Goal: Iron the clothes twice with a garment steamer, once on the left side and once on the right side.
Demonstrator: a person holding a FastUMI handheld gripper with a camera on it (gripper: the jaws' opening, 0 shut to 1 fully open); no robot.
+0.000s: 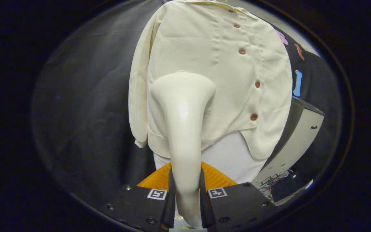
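garment steamer (183, 106) — rigid, smooth, likely slippery; tongs (186, 196) clamped on its handle. cream shirt (217, 64) — soft, light, hanging.

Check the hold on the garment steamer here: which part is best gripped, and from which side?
The narrow handle shaft, as now: the claw is shut on the garment steamer from its rear end, one finger on each side. The shaft is slim and straight, while the wide flared head faces the cream shirt, so gripping there keeps the head free.
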